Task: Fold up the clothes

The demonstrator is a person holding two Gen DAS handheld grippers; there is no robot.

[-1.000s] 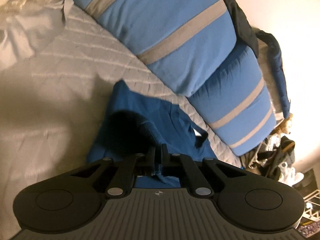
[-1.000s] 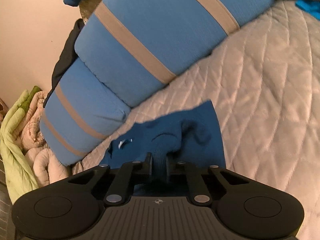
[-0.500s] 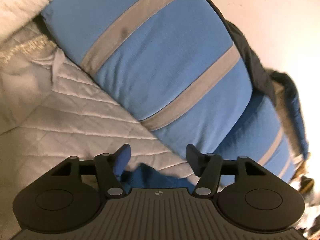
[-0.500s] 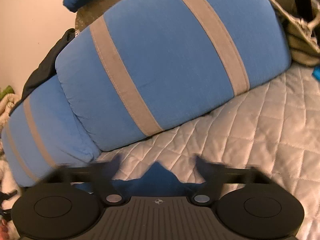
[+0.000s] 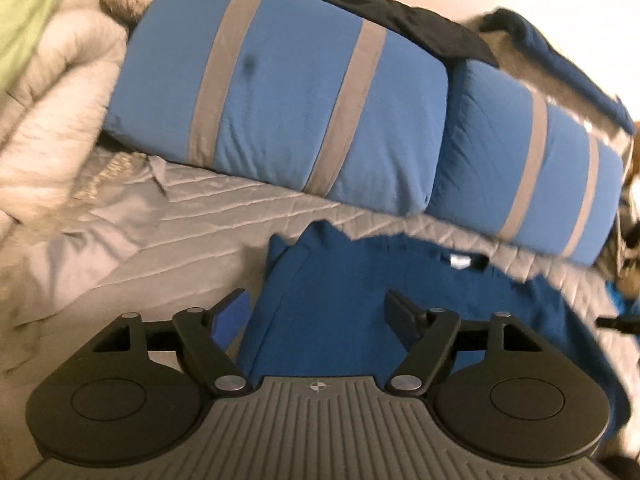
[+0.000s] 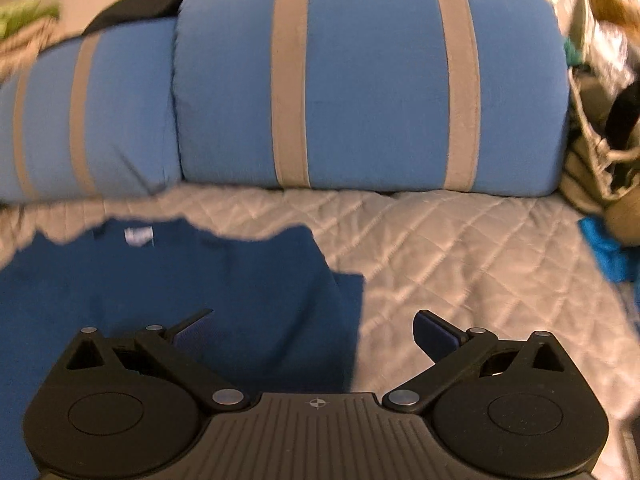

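A dark blue T-shirt [image 5: 360,292] lies spread on the quilted grey bedspread [image 5: 200,216], its collar and white label toward the pillows. It also shows in the right wrist view [image 6: 160,288]. My left gripper [image 5: 316,312] is open and empty, above the shirt's left part with its sleeve folded in. My right gripper [image 6: 316,332] is open and empty, above the shirt's right edge.
Two blue pillows with grey stripes [image 5: 288,108] [image 6: 360,92] lie along the head of the bed. A black garment [image 5: 400,20] lies on top of them. A rumpled pale blanket [image 5: 52,92] is at the left. A bright blue cloth [image 6: 608,248] and a bag [image 6: 600,128] are at the right.
Both grippers let go of the shirt and opened. They pulled back and levelled out, so the whole shirt now shows lying flat before the pillows.
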